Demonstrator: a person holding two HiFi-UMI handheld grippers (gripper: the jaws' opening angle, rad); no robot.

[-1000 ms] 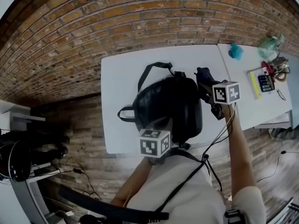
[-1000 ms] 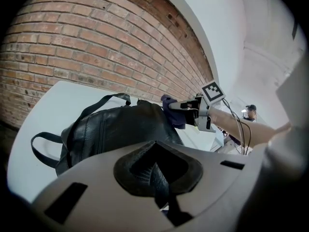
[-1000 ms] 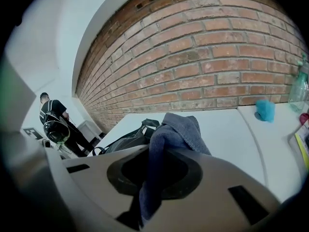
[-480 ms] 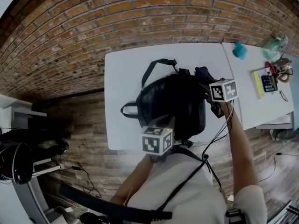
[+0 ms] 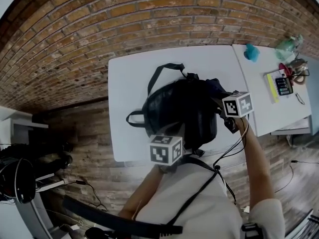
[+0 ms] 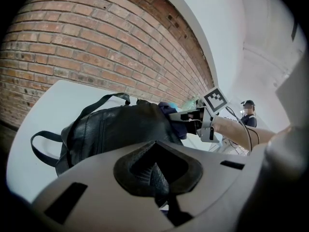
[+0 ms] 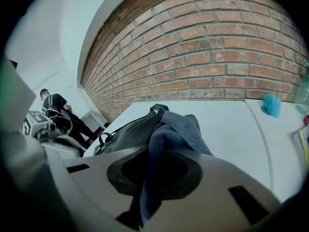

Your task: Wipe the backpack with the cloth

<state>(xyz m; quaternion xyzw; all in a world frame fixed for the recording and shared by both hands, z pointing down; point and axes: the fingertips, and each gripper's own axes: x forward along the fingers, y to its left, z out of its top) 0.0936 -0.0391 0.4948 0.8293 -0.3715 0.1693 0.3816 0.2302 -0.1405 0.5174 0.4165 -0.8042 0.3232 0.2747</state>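
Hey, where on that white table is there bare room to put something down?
Bare: the white table strip between the black leather backpack and the brick wall, and the table's left edge. Crowded: the neighbouring table's far right end.

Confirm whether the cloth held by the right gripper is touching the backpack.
Touching. The left gripper view shows the blue cloth pressed against the upper edge of the black backpack.

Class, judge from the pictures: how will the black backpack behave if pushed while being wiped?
Probably soft, not stiff: the backpack looks slumped, its straps lying loose on the table. It may slide on that smooth top, so the left gripper pinching its material likely steadies it.
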